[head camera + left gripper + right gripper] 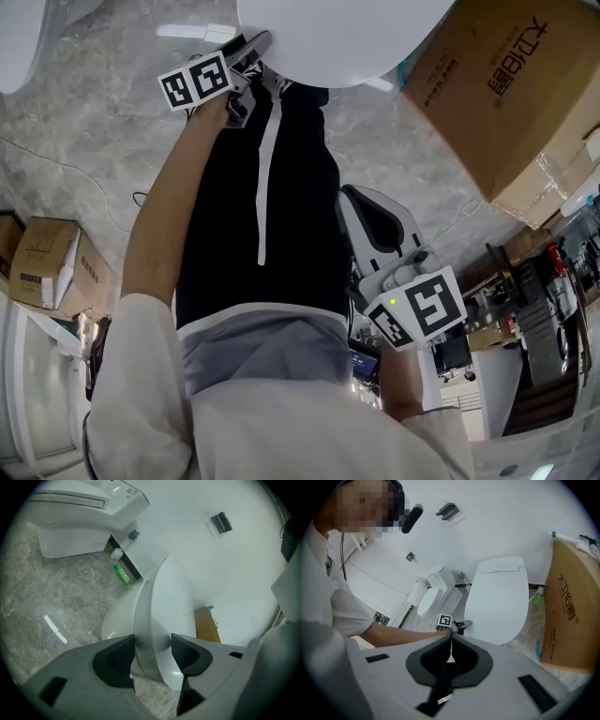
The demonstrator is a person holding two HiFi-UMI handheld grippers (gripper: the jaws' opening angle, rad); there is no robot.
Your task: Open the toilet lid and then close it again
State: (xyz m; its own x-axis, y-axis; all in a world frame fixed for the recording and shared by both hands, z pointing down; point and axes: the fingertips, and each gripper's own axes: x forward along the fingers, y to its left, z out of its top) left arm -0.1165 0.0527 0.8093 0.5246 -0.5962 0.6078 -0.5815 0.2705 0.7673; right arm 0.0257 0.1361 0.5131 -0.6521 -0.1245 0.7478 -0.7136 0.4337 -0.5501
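In the upper left of the head view, the left gripper has its jaws spread wide w/ the rim of the toilet lid between them; the pads seem not clamped yet. The lid lies flat down, upper centre, so I judge the step is taking the rim for the lift. Close both pads square on the rim, then swing it up in an arc round the back hinge, w/o sideways pull. In the lower right, the right gripper is pressed together, empty, well apart from the lid. Hard to see: the pad contact itself and the hinge. The lid's far part is cut off by the top edge.
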